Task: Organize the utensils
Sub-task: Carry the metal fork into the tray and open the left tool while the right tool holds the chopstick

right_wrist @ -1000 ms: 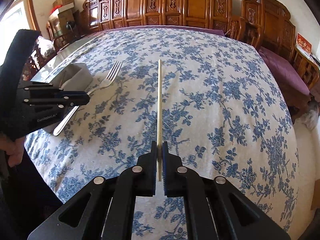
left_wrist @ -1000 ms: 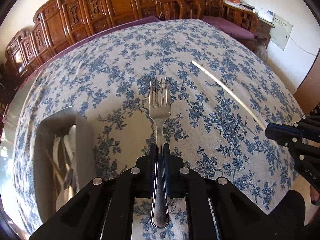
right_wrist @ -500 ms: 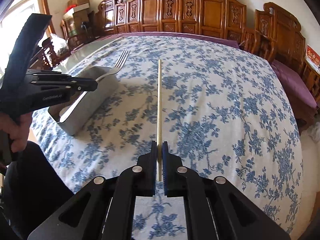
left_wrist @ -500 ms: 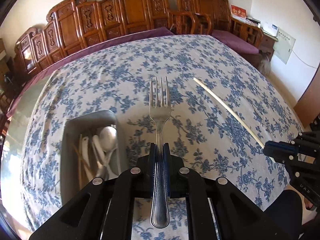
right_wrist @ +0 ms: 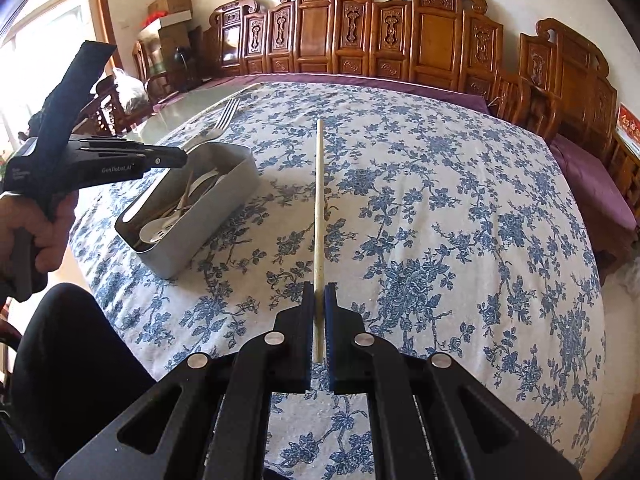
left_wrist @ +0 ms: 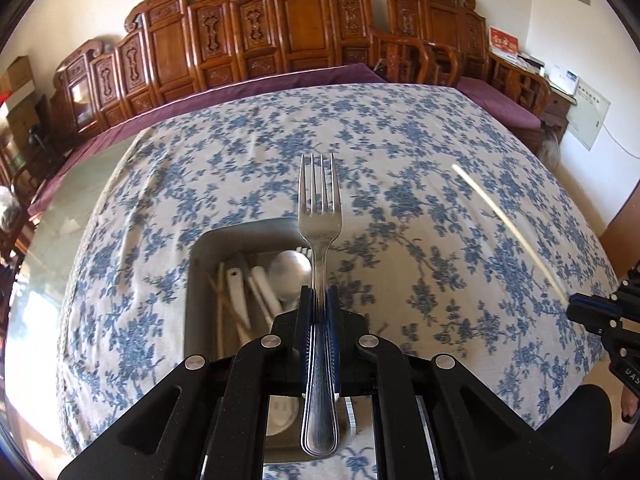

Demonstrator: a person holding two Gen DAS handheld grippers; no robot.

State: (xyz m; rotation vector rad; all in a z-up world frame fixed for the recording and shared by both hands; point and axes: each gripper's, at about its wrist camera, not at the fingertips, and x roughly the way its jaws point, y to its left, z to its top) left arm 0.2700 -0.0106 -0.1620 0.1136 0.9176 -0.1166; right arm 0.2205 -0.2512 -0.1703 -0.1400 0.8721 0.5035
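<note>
The left tool (left_wrist: 319, 308), clamped mid-handle on a stiff, slick steel fork (left_wrist: 319, 216), hovers over the tray (left_wrist: 196, 280); the right tool (right_wrist: 319, 300), at 3 o'clock, pinches a light chopstick (right_wrist: 319, 200).

Utensil tray (right_wrist: 224, 216) left of centre on tablecloth (right_wrist: 440, 240), spoons (right_wrist: 160, 228) and chopsticks (left_wrist: 219, 304) inside. Fork (left_wrist: 320, 216) above tray. Chopstick (right_wrist: 319, 216) centre frame. Carved chairs (right_wrist: 360, 40) behind table.
</note>
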